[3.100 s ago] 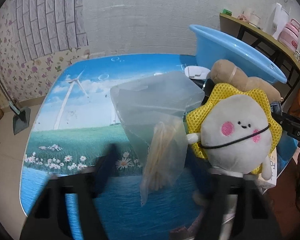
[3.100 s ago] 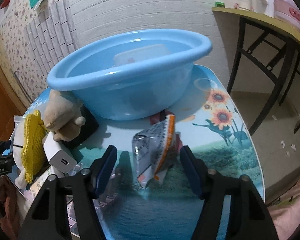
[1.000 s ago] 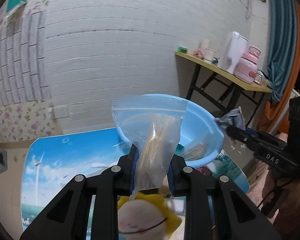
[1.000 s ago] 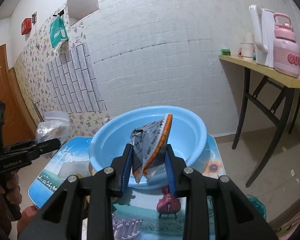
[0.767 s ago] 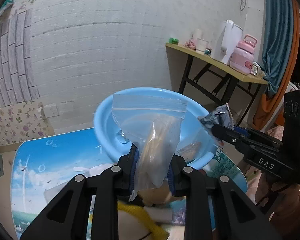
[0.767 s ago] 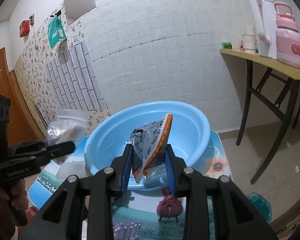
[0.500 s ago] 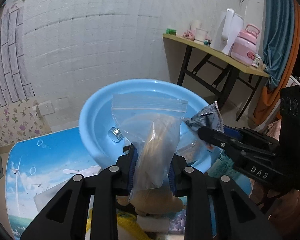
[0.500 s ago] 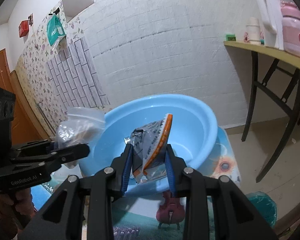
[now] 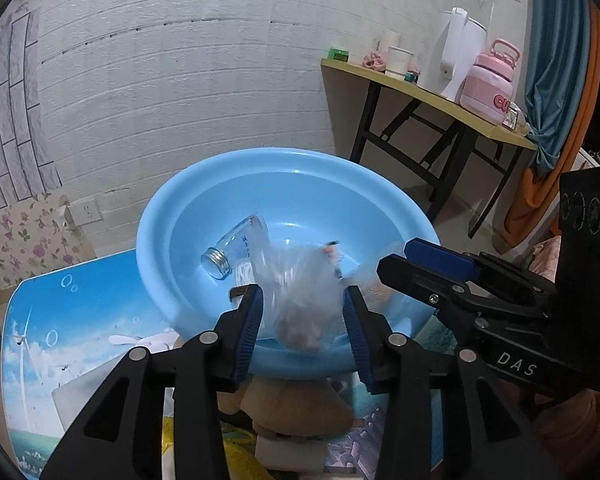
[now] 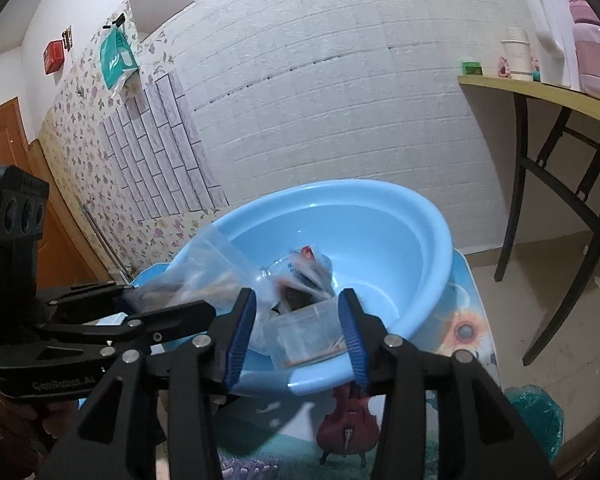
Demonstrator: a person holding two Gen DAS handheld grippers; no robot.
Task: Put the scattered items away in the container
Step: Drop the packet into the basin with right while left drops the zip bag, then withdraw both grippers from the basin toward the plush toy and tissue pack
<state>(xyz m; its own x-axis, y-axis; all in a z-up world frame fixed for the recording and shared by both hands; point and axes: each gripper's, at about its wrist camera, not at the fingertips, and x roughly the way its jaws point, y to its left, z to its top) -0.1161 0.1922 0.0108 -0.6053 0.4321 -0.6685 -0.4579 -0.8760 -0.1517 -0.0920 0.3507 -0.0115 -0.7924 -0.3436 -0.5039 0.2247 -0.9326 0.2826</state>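
Both drops are happening at once. The left hand-held gripper (image 9: 302, 312) has its jaws spread apart over the near rim of the basin (image 9: 172, 216), and the bag (image 9: 300, 292) is a blur between them, falling in, I think. The right hand-held gripper (image 10: 296, 322) is parted too, its packet (image 10: 306, 270) tumbling toward the basin floor beside a jar (image 9: 236, 250) at about 10 o'clock. Next comes pulling back and going for the plush (image 9: 292, 404) on the desk (image 9: 60, 312) at 6 o'clock.

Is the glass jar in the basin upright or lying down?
Lying down: the glass jar rests tilted on the blue basin's inner slope, its open threaded mouth facing sideways.
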